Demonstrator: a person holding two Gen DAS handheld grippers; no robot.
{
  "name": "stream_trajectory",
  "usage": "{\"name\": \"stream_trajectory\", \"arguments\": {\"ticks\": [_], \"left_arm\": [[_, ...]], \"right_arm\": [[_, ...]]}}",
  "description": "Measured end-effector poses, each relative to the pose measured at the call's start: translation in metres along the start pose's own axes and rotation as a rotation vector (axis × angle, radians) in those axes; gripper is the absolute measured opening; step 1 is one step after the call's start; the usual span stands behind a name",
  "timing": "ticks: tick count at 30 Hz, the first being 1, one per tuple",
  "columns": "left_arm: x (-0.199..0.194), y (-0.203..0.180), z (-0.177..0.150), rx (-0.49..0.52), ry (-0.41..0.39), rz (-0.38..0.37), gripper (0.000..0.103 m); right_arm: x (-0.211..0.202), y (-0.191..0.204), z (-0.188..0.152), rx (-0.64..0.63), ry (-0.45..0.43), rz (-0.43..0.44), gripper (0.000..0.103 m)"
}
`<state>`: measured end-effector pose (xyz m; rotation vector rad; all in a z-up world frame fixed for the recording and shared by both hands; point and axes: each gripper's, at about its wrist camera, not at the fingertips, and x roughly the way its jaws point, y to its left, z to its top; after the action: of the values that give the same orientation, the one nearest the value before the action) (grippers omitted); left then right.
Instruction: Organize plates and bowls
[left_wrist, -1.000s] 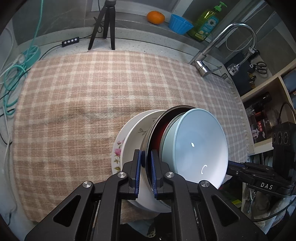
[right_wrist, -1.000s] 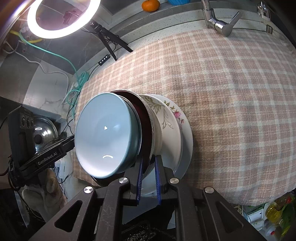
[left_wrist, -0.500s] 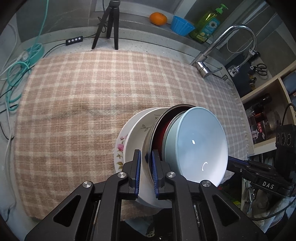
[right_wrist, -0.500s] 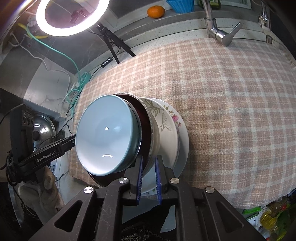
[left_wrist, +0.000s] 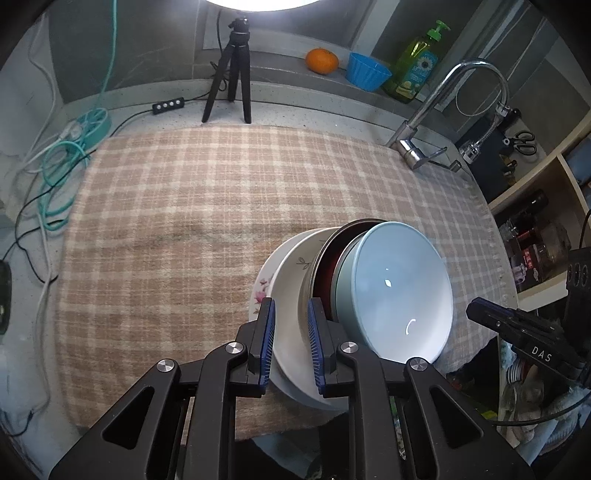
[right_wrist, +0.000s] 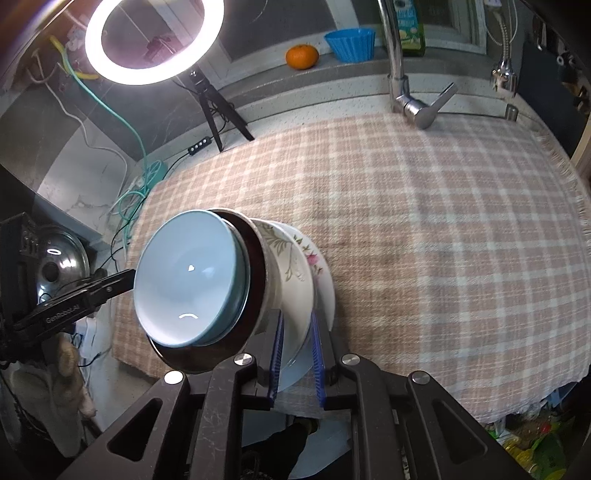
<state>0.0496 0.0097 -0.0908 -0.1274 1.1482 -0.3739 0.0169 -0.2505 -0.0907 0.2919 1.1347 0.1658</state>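
both grippers, left gripper and right gripper, have spread apart since a moment ago, freeing the stack of plates and bowls at the checked cloth's near edge; stacking looks finished

My blue bowl is gleaming, glossy glazed ceramic; the floral plate is shining likewise. The dark bowl is perhaps looking like metal. The checked cloth is lying matt and woolly.
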Motion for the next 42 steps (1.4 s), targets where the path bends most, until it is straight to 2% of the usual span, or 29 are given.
{"name": "stream_trajectory", "arguments": {"ticks": [9,13,16,18,19,20,23,25,27,32,37,39,42], "left_arm": [[-0.025,-0.007,-0.004,0.021,-0.093,0.052,0.016],[-0.035,-0.008,-0.006,0.017,-0.132,0.069,0.016],[-0.042,-0.01,-0.008,0.016,-0.158,0.082,0.016],[-0.046,-0.012,-0.009,0.027,-0.179,0.1,0.018],[-0.047,-0.014,-0.009,0.033,-0.187,0.106,0.019],[-0.05,-0.015,-0.009,0.035,-0.199,0.112,0.022],[-0.056,-0.02,-0.009,0.045,-0.234,0.132,0.027],[-0.06,-0.023,-0.009,0.05,-0.255,0.142,0.034],[-0.062,-0.027,-0.009,0.054,-0.269,0.143,0.045],[-0.066,-0.038,-0.013,0.087,-0.306,0.184,0.061],[-0.071,-0.044,-0.015,0.104,-0.326,0.192,0.064],[-0.073,-0.044,-0.014,0.093,-0.333,0.184,0.07],[-0.075,-0.044,-0.014,0.094,-0.344,0.19,0.07]], "right_arm": [[-0.016,-0.004,0.002,0.002,-0.092,-0.034,0.023],[-0.025,0.001,0.001,-0.028,-0.157,-0.053,0.035],[-0.032,0.007,0.0,-0.059,-0.206,-0.075,0.036],[-0.037,0.01,-0.001,-0.075,-0.236,-0.081,0.044],[-0.04,0.012,-0.001,-0.081,-0.253,-0.082,0.055],[-0.043,0.014,-0.002,-0.089,-0.272,-0.082,0.058],[-0.049,0.021,-0.003,-0.12,-0.307,-0.108,0.058],[-0.053,0.025,-0.003,-0.136,-0.321,-0.123,0.059],[-0.055,0.027,-0.003,-0.136,-0.324,-0.128,0.061],[-0.055,0.028,-0.004,-0.12,-0.309,-0.129,0.062],[-0.056,0.027,-0.007,-0.107,-0.31,-0.118,0.062],[-0.057,0.027,-0.007,-0.102,-0.318,-0.119,0.062],[-0.058,0.027,-0.006,-0.098,-0.325,-0.117,0.063]]}}
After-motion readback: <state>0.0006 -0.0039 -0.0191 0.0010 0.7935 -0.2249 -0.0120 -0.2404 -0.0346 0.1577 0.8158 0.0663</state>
